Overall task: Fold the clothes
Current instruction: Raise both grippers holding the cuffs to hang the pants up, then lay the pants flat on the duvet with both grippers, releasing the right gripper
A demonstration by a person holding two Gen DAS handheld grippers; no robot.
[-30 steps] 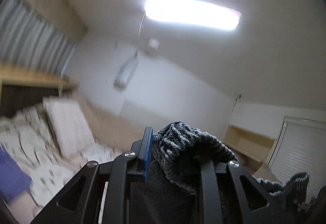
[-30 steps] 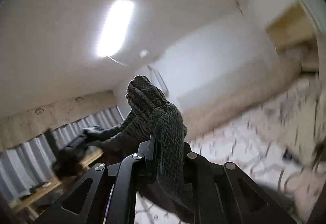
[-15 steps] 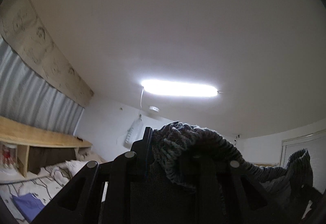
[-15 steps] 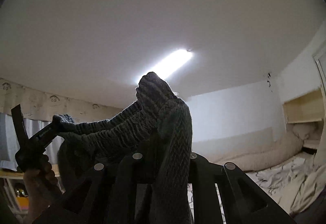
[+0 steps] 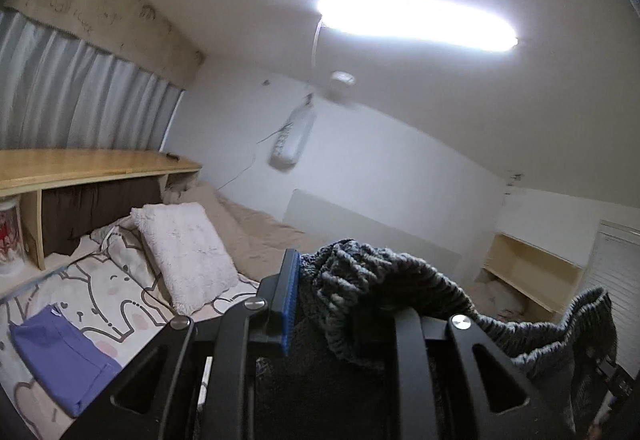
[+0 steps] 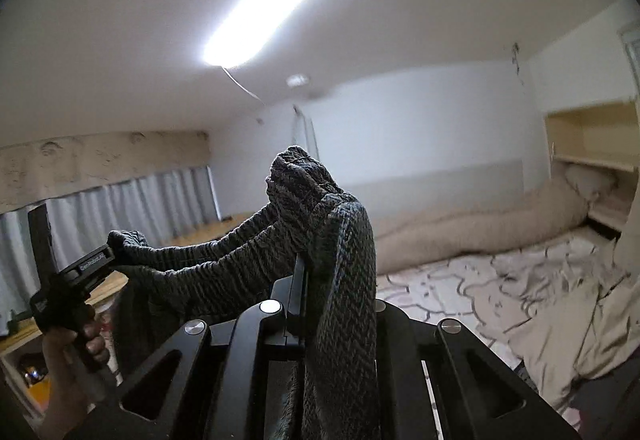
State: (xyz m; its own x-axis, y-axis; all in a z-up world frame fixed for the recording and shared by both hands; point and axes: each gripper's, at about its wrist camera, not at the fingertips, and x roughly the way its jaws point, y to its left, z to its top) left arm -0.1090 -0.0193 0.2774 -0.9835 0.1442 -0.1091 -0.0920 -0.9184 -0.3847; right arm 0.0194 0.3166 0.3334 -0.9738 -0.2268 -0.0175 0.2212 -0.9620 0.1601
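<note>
Knit (image 6: 344,264): dark grey garment, heavy ribbed and herringbone texture, lighter grey flecks. Held in the air above the bed, stretched between both grippers. One bunched edge stands up in a knob above the right gripper (image 6: 316,280); a broad panel hangs down over that gripper's body. A gathered band runs leftward from there to the left gripper (image 6: 102,260), seen from the side in the right wrist view. In the left wrist view the knit (image 5: 360,280) bulges over the fingertips and trails right as a taut band to a second hanging bunch at the frame edge.

Left gripper (image 5: 320,292): jaws closed on a thick wad of the knit; blue pad visible on the left finger. A hand (image 6: 76,344) grips its handle.

Right gripper: jaws closed on a fold of the knit, cloth covering the right finger.

Bed (image 5: 100,300): white sheet with outline cartoon print, rumpled on the far side.

Pillow (image 5: 184,252): white, fluffy, lying on the sheet near the shelf.

Blue cloth (image 5: 60,356): folded flat, on the sheet at the left.

Beige roll (image 6: 472,224): long bedding bolster along the far wall.

Shelf (image 5: 92,163): long light wood top, dark cloth under it.

Curtains (image 5: 80,103): grey, pleated, beneath a patterned beige valance.

Lamp (image 5: 416,19): long ceiling light, lit.

Cubby (image 5: 532,272): pale wood, open front, at the far right corner.
</note>
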